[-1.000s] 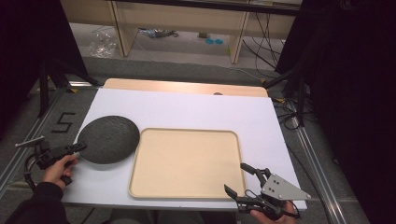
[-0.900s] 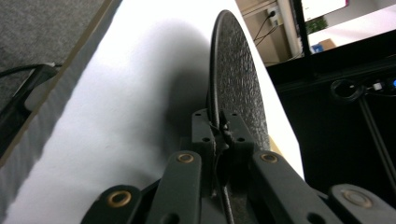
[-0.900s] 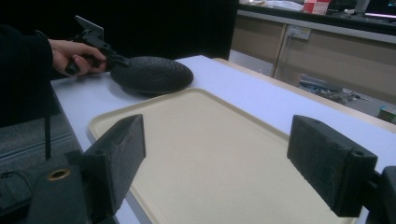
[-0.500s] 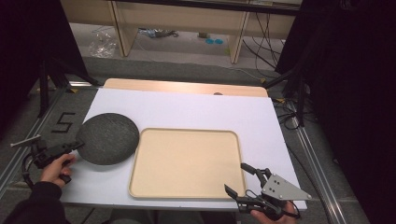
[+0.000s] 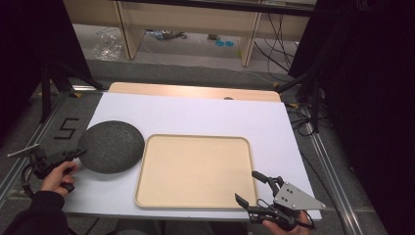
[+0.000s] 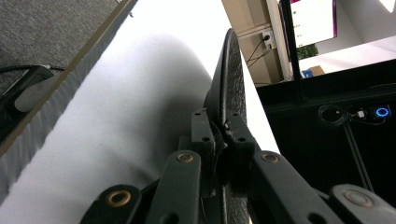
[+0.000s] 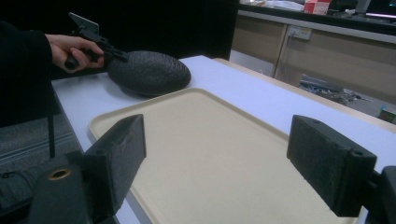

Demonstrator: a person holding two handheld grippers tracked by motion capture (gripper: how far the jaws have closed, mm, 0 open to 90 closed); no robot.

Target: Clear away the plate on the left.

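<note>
A dark grey round plate (image 5: 111, 146) lies on the white table (image 5: 205, 115) at the left. My left gripper (image 5: 80, 152) is shut on its near-left rim, held by a hand. In the left gripper view the jaws (image 6: 222, 128) pinch the plate (image 6: 233, 70) edge-on, with shadow under its gripped side. A beige tray (image 5: 195, 169) with nothing in it sits mid-table, right of the plate. My right gripper (image 5: 247, 186) stands open at the tray's front right corner. Between its pads (image 7: 217, 149) I see the tray (image 7: 210, 135), the plate (image 7: 149, 72) and the left gripper (image 7: 116, 55).
A wooden strip (image 5: 195, 91) runs along the table's far edge. Metal rails (image 5: 333, 171) flank the table on both sides, and a "5" mark (image 5: 66, 128) lies on the grey mat at the left. Shelving and cables (image 5: 279, 44) sit beyond the table.
</note>
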